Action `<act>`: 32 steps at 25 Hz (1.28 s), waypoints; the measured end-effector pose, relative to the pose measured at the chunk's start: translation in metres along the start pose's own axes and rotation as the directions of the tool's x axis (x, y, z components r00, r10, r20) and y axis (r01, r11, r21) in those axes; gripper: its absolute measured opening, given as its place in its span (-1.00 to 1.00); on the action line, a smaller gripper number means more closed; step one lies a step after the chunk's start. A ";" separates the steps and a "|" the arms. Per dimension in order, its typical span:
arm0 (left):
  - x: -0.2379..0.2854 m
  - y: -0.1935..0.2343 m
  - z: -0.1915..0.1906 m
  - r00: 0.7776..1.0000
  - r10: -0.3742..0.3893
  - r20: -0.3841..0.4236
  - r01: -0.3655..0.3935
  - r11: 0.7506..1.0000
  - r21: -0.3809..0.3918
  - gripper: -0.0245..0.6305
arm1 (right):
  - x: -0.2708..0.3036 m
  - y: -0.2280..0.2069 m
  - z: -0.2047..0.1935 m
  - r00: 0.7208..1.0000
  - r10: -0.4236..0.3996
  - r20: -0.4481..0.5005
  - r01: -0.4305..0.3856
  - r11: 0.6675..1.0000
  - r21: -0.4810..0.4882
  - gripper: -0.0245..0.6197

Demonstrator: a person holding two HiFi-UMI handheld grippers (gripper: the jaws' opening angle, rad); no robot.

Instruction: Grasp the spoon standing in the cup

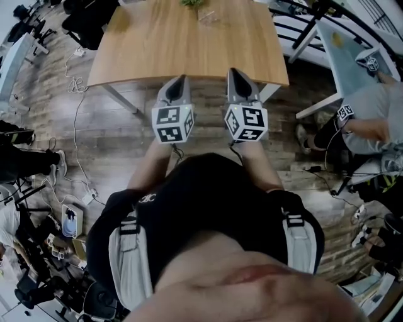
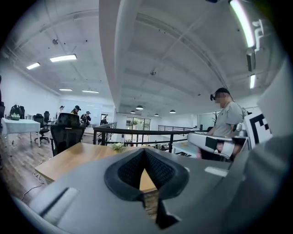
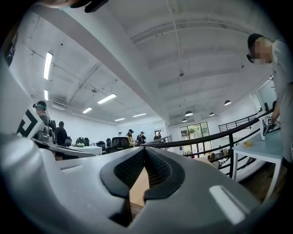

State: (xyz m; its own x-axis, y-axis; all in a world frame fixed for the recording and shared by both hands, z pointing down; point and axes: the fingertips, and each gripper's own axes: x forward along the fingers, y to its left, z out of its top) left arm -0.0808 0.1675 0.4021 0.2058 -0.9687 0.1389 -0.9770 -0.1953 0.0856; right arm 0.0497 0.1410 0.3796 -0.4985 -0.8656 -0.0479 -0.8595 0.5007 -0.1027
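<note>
Both grippers are held side by side in front of the person's body, at the near edge of a wooden table (image 1: 182, 47). My left gripper (image 1: 181, 79) is shut, its jaw tips meeting with nothing between them (image 2: 145, 151). My right gripper (image 1: 234, 72) is also shut and empty (image 3: 144, 150). Both point across the table, tilted up towards the ceiling. A small pale object (image 1: 208, 15) stands at the table's far end; it is too small to tell as a cup, and I see no spoon.
A small green plant (image 1: 191, 2) sits at the table's far edge, also seen in the left gripper view (image 2: 118, 146). A person (image 1: 368, 119) works at a pale table (image 1: 343, 63) to the right. Cables and gear lie on the floor to the left (image 1: 69, 220).
</note>
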 end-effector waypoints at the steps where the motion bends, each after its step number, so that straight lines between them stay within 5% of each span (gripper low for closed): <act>1: 0.004 -0.003 0.000 1.000 0.000 0.000 0.000 1.000 0.000 -0.89 | 0.002 -0.004 0.000 1.000 0.003 0.000 -0.003 1.000 0.008 -0.92; 16: 0.045 -0.036 0.003 1.000 0.030 0.006 -0.030 1.000 0.003 -0.89 | 0.022 -0.040 0.006 0.995 0.097 0.000 -0.097 0.995 -0.039 -0.92; 32: 0.080 -0.044 0.001 1.000 0.015 0.013 -0.015 1.000 0.022 -0.89 | 0.037 -0.066 0.001 0.996 0.088 0.006 -0.088 0.996 -0.020 -0.92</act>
State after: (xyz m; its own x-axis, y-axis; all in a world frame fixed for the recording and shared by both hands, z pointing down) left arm -0.0212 0.0985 0.4081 0.1906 -0.9733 0.1277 -0.9810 -0.1840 0.0617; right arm 0.0880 0.0760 0.3832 -0.5718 -0.8180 -0.0629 -0.8143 0.5752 -0.0779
